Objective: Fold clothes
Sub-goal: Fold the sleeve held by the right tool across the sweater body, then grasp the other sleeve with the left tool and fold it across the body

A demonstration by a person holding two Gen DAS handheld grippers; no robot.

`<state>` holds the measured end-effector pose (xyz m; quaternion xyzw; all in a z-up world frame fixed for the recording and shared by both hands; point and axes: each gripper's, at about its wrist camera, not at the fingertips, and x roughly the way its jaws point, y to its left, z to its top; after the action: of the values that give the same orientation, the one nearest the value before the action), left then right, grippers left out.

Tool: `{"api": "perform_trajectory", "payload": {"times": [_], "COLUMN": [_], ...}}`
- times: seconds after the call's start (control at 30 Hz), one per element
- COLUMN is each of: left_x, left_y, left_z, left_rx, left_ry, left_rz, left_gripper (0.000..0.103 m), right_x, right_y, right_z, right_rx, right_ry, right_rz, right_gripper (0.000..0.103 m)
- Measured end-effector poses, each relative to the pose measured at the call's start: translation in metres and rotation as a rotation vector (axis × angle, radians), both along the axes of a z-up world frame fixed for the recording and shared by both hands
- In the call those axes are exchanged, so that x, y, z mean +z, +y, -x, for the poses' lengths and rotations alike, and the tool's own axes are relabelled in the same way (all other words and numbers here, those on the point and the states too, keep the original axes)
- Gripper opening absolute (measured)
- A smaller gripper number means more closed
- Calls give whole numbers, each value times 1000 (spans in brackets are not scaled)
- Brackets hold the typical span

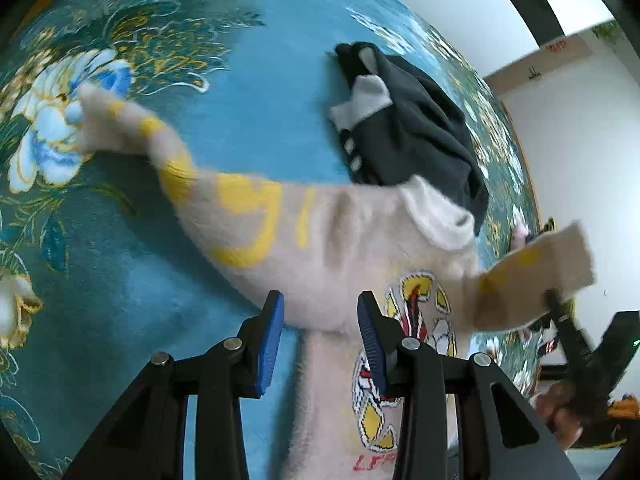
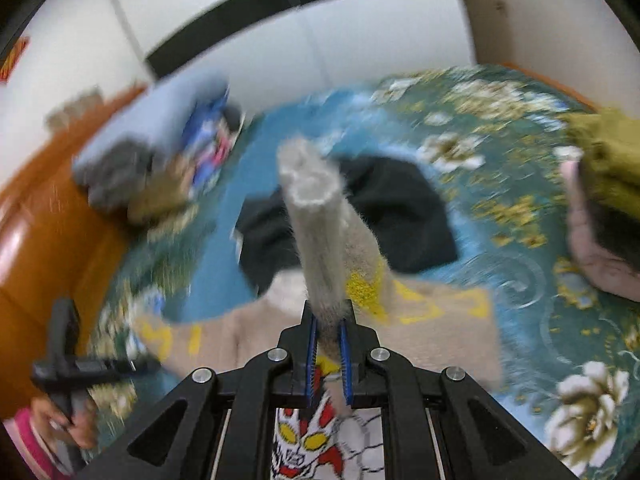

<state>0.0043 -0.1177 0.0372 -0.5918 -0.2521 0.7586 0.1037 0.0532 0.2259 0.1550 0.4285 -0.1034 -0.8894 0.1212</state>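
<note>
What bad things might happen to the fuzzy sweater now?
1. The right gripper pinches only a thin bit of the cream sweater's sleeve, so the fuzzy knit may slip out.
2. The left gripper stands open around the sweater without pressing it, so the body may slide across the blue floral cloth.
3. The black garment lies close behind; a swinging sleeve may drag over it.

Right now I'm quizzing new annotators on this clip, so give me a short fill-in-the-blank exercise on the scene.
1. The right hand-held gripper is shut on the sweater's ____.
2. The stripes on the pale sweater are ____.
3. The dark garment lies on a ____-patterned blue carpet.
4. The left hand-held gripper has its jaws ____.

Missing words: sleeve; yellow; flower; open
</note>
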Motion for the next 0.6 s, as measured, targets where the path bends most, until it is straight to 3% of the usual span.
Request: {"api": "perform_trajectory", "payload": {"times": [0.33, 0.47, 0.57, 0.6], "left_x": [-15, -16, -14, -13], "left_y": [-24, -26, -27, -28], "left_z": [5, 5, 6, 7], "left_rx": [64, 68, 80, 84], "left_ry": [-35, -44, -40, -39], "left_rz": [-8, -6, -13, -16], "left_gripper": [39, 39, 39, 39], "right_x": [-89, -107, -108, -104], "right_y": [-80, -93, -87, -82], "right_z": [23, 23, 25, 24], "right_rx": [168, 203, 220, 222], "right_ry": [-234, -285, -308, -305], "right_rz": [-148, -185, -138, -96], "right_gripper": [11, 15, 28, 37]}}
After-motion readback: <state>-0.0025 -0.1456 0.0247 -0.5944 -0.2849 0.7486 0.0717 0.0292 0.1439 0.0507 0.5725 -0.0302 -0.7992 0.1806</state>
